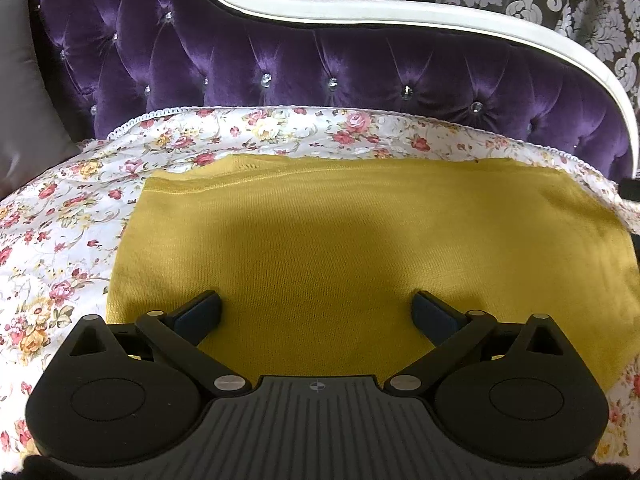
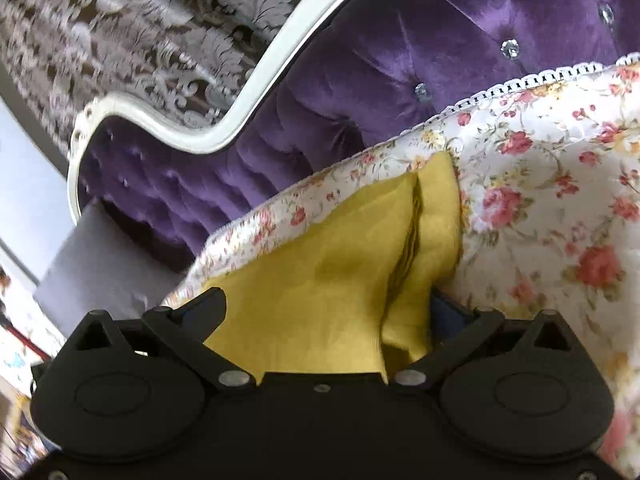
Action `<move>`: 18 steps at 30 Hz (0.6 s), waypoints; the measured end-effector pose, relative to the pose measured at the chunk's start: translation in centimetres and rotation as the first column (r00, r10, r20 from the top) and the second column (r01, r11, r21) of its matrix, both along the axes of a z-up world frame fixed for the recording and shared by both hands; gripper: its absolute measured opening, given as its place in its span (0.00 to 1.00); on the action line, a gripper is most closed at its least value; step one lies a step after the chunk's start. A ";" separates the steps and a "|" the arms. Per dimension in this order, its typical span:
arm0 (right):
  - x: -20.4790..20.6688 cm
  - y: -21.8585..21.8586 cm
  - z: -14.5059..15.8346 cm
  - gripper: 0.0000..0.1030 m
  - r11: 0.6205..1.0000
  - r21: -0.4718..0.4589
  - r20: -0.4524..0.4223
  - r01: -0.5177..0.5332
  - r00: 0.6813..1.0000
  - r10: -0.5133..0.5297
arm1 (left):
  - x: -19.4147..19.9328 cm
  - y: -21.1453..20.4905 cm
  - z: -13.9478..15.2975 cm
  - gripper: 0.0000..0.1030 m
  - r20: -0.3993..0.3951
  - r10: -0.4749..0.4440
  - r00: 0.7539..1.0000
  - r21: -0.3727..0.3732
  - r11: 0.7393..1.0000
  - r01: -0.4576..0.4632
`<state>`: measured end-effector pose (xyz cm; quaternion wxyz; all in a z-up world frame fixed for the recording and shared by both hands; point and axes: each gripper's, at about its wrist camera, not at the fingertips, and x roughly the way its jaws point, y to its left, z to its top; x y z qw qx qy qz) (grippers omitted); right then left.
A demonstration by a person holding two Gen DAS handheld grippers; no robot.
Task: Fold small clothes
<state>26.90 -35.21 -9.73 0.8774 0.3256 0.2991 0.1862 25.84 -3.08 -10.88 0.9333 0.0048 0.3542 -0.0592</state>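
A mustard-yellow knitted garment [image 1: 360,232] lies spread flat on a white cover printed with pink and yellow roses [image 1: 60,240], which drapes the seat of a purple tufted velvet sofa with a white curved frame [image 1: 320,64]. A grey cushion [image 1: 24,100] leans at the far left. The left gripper [image 1: 318,312] hangs low over the near middle of the garment, its black fingers spread wide with only yellow knit between them.

In the right wrist view, the right gripper [image 2: 328,312] is also spread wide, and a raised, creased fold of the yellow garment [image 2: 320,272] sits between its fingers, draping over the right one. Patterned damask wallpaper [image 2: 140,32] shows blurred behind the sofa back.
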 end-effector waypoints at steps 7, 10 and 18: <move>0.2 -1.7 -0.4 0.76 0.996 0.087 -0.042 -0.004 0.999 0.008 | 0.1 0.0 0.1 1.00 -0.002 0.001 1.000 -0.003 1.000 -0.001; -1.0 -2.0 -0.4 0.49 0.999 0.034 -0.066 -0.016 0.998 0.019 | 0.1 0.0 0.0 1.00 -0.003 0.006 1.000 -0.003 1.000 -0.006; -0.5 -1.1 -0.5 0.42 0.998 0.055 -0.052 -0.011 0.999 0.014 | 0.2 0.1 0.1 1.00 -0.012 0.006 1.000 -0.007 1.000 -0.006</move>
